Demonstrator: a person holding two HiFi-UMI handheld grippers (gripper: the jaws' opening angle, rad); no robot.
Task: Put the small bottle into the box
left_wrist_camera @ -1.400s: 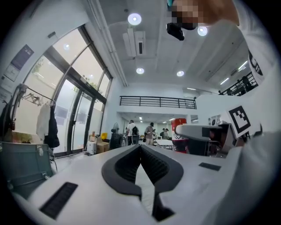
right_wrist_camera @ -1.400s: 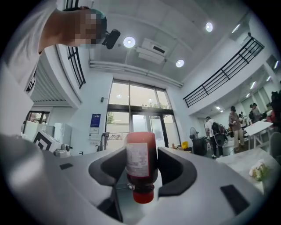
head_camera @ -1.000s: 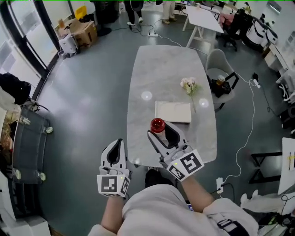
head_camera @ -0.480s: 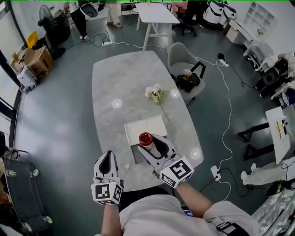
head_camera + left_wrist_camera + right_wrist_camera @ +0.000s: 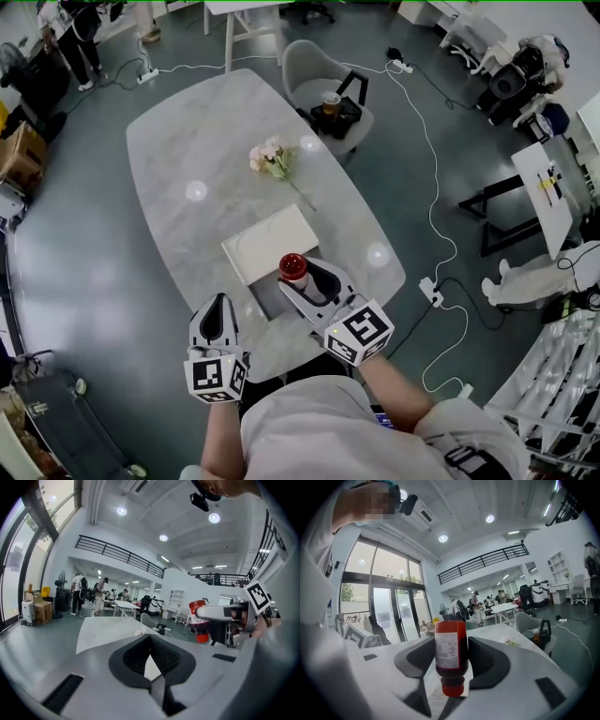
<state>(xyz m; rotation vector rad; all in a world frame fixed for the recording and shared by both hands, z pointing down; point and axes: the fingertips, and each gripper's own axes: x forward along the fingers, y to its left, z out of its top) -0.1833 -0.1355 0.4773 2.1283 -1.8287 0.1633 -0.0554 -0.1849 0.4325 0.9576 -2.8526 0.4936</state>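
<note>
A small bottle (image 5: 293, 267) with dark red contents and a white label is clamped between the jaws of my right gripper (image 5: 306, 276). The right gripper view shows the bottle (image 5: 450, 654) cap down, and that gripper (image 5: 451, 660) is shut on it. It hangs over the near right corner of the flat white box (image 5: 267, 242), which lies on the grey marble table (image 5: 206, 141). My left gripper (image 5: 217, 303) hovers at the table's near edge, left of the box, with its jaws closed and nothing between them. The left gripper view shows the bottle (image 5: 200, 626) off to the right.
A small bunch of pale flowers (image 5: 270, 157) lies on the table beyond the box. A grey chair (image 5: 314, 70) with a bag and cup stands at the table's far right. Cables run over the floor (image 5: 441, 202) to the right. People stand far off.
The head view has swung, so the table now lies slanted to the left. My right gripper still holds the bottle at the box's near edge. The left gripper stays shut beside it.
</note>
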